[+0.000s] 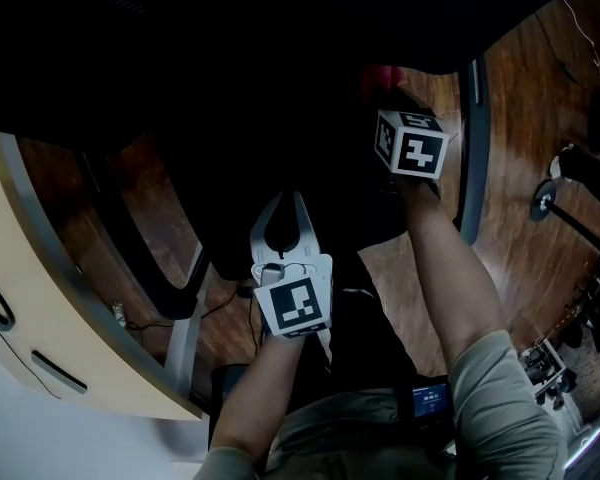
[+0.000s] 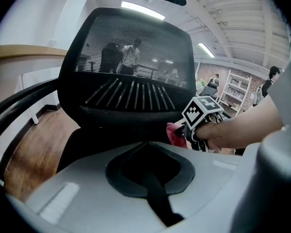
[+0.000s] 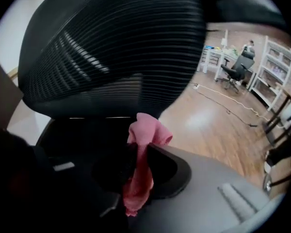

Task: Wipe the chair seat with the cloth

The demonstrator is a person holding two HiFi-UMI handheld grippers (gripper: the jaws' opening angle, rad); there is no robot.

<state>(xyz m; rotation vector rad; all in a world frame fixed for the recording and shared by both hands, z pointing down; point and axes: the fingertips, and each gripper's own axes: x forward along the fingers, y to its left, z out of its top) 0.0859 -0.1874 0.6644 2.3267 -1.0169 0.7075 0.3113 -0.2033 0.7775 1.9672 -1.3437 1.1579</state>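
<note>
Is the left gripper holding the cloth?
No, the pink cloth is pinched between the jaws of the right gripper; the left gripper holds nothing.

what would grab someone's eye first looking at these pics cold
The pink cloth stands out most. It is pinched in the right gripper, bright against all the black around it. Just behind it the chair's mesh back fills much of both gripper views. The left gripper, shut and empty, sits at the middle of the head view.
</note>
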